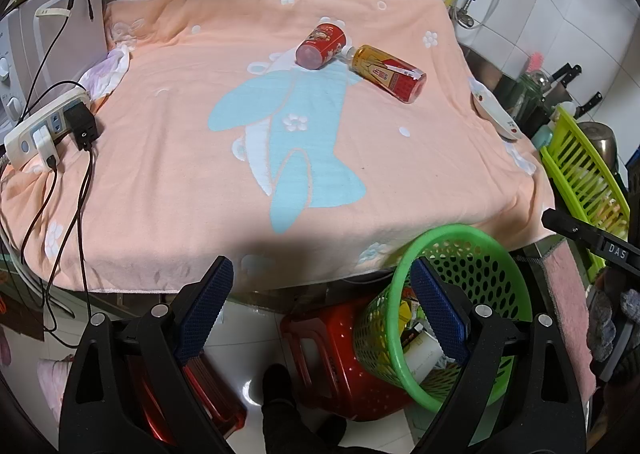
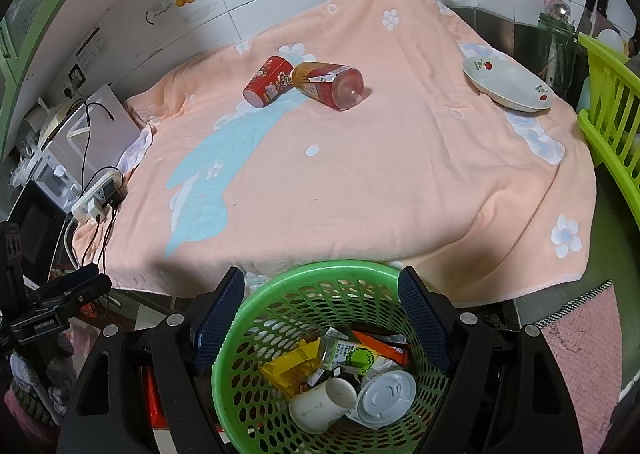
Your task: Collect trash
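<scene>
A red can (image 1: pixel 322 45) (image 2: pixel 267 81) lies on its side at the far middle of the peach towel (image 1: pixel 180 182). A red-and-yellow drink bottle (image 1: pixel 387 72) (image 2: pixel 328 85) lies touching it. A green mesh basket (image 1: pixel 456 254) (image 2: pixel 280 274) stands below the table's front edge and holds wrappers, a white cup (image 2: pixel 322 406) and a white lid (image 2: pixel 386 394). My right gripper (image 2: pixel 322 306) hovers open above the basket, with nothing between its fingers. My left gripper (image 1: pixel 324 294) is open and empty, over the front edge to the left of the basket.
A power strip (image 1: pixel 44 130) with plugs and cables lies at the towel's left edge beside a white appliance (image 1: pixel 16 54). At the right stand a white bowl (image 2: pixel 506 84), a lime dish rack (image 2: pixel 612 114) and knives (image 1: pixel 568 74). The basket rests on a red stool (image 1: pixel 332 354).
</scene>
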The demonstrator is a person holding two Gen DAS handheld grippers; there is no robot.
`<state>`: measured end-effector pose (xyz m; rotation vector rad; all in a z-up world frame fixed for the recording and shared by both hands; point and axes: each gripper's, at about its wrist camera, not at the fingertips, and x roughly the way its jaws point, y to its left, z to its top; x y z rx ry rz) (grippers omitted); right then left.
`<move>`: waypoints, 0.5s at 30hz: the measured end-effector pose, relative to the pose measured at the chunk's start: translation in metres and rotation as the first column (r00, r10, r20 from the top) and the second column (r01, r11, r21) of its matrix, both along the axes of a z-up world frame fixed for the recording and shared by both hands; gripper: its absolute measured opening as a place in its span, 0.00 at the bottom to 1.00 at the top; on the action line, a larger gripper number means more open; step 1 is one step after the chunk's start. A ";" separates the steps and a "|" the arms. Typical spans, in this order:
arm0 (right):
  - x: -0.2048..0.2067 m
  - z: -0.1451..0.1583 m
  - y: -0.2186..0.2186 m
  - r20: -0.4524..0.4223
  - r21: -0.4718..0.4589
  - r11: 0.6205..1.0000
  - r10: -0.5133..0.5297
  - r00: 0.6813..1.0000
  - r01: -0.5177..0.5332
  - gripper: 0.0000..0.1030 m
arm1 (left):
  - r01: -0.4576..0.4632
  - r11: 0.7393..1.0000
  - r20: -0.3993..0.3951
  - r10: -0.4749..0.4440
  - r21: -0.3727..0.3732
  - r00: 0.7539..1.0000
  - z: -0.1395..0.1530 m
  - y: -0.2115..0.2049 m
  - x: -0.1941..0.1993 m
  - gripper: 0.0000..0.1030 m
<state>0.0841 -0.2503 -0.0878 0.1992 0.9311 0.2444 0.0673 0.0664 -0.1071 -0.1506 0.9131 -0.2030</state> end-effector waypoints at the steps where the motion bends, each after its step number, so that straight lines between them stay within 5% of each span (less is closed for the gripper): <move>1: 0.000 0.000 0.000 0.000 -0.001 1.000 0.000 1.000 0.000 0.74 | 0.000 1.000 0.000 0.000 0.000 1.000 0.000 0.000 0.000 0.86; 15: 0.000 0.000 -0.001 0.000 -0.001 1.000 0.001 1.000 -0.001 0.74 | 0.000 1.000 0.000 0.000 -0.002 1.000 0.000 -0.001 0.000 0.86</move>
